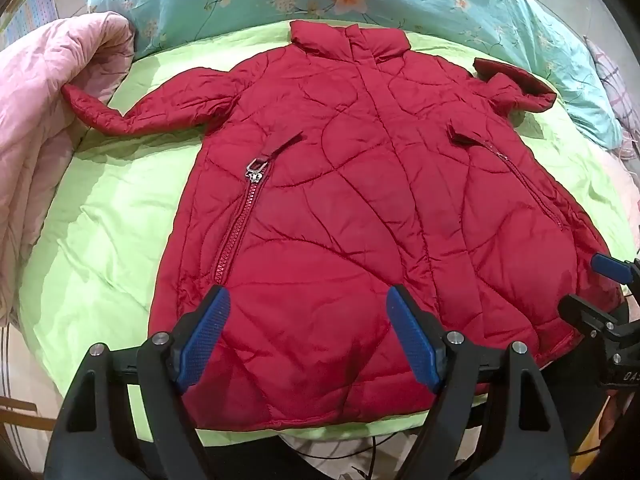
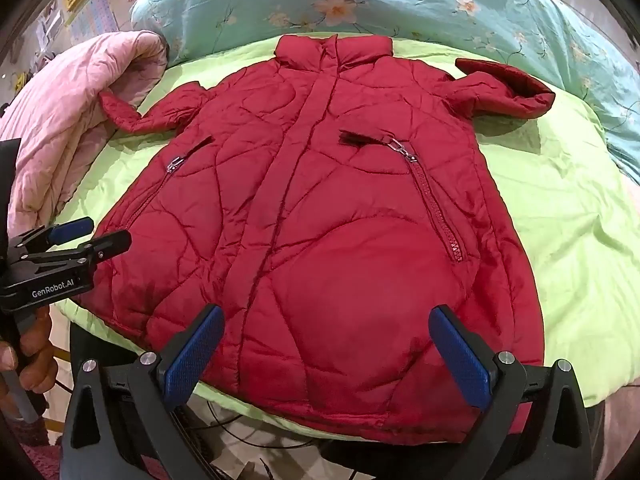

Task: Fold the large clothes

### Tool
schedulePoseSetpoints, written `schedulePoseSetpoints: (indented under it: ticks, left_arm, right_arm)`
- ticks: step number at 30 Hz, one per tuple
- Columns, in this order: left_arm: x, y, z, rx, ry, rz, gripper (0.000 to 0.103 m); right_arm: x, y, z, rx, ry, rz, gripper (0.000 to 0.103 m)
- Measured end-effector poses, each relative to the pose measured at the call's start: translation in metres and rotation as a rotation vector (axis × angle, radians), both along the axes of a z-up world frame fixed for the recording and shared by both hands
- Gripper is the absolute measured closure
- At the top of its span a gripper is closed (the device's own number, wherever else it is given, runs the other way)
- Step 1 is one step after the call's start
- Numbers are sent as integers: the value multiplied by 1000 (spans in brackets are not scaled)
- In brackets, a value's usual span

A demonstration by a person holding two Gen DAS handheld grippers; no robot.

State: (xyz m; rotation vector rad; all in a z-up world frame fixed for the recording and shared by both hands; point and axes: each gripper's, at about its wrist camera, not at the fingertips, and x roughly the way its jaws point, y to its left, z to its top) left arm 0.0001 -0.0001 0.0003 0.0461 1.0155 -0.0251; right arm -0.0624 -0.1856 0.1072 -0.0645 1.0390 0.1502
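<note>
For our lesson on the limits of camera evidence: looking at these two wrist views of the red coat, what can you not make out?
- Red coat hem: left wrist view, partly covered by the left gripper.
- Coat's underside: both views, hidden by the coat itself.
- Right sleeve cuff: right wrist view, folded over on itself.
- Right gripper: left wrist view, cut off by the frame edge.

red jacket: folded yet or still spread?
Spread. The red jacket lies flat, front up, on the green sheet, collar at the far end; its left sleeve lies stretched out sideways, and no part of the body is folded over.
</note>
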Motion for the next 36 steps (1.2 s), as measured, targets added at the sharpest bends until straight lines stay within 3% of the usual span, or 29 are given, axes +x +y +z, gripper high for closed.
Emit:
schedulePoseSetpoints:
  ticks: [36]
  left_arm:
    - [-1,-1,6,-7,5,-6,22]
  right_arm:
    - [-1,1,9,11,-3,17,0]
